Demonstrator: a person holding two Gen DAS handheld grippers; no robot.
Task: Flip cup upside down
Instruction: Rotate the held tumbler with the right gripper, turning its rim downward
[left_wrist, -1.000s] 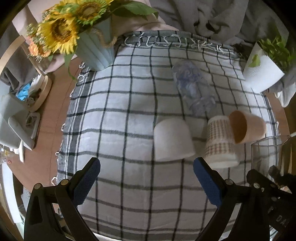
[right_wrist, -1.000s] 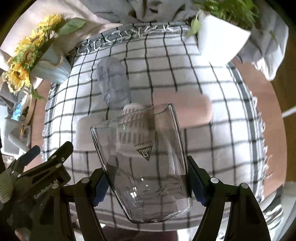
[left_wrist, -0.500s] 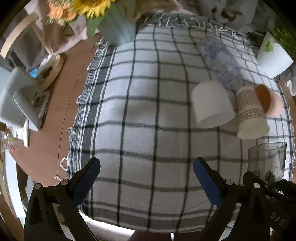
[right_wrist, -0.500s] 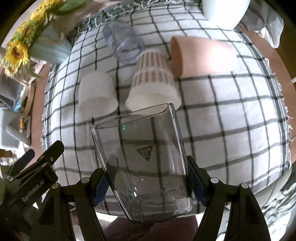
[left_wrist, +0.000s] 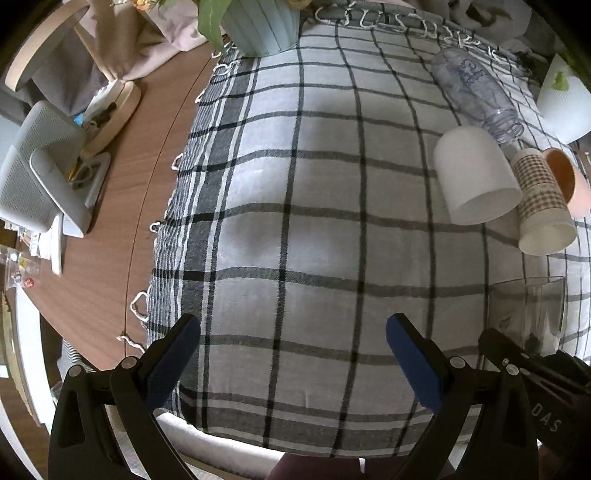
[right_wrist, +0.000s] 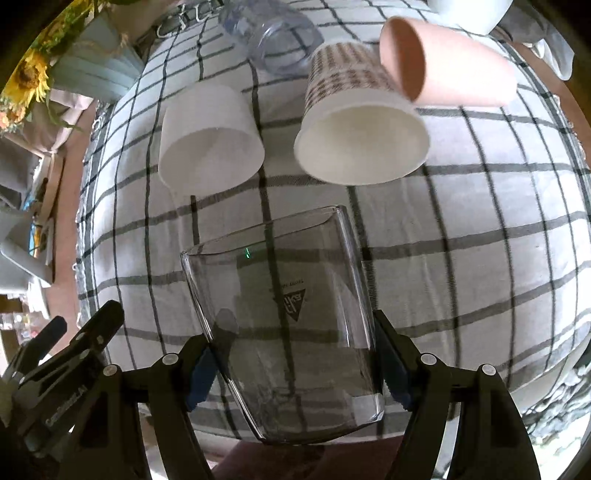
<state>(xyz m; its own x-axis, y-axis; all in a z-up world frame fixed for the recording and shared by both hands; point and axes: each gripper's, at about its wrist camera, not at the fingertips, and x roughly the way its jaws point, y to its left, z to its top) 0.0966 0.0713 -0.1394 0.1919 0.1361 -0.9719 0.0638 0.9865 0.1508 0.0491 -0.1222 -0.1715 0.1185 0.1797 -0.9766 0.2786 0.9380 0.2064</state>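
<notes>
Right gripper (right_wrist: 291, 365): jaws clamped on clear glass cup (right_wrist: 284, 325); only the right wrist view shows its triangular logo. Left gripper (left_wrist: 291, 354): jaws spread, holding nothing, over checked cloth (left_wrist: 314, 221).

Black plastic gripper (left_wrist: 291, 354) arms, blue finger pads (left_wrist: 413, 363), silver screws, white lettering.

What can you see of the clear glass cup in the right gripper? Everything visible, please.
The clear glass cup is a see-through tumbler, empty, with a thick base and a small triangular printed logo on its wall. The right hand-held gripper clamps it, one blue pad on each side near the base. Its rim points away from the camera toward the checked tablecloth, base nearest the camera. It sits in front of the white cup and the patterned paper cup, touching neither. The left wrist view shows it at the right edge.
</notes>
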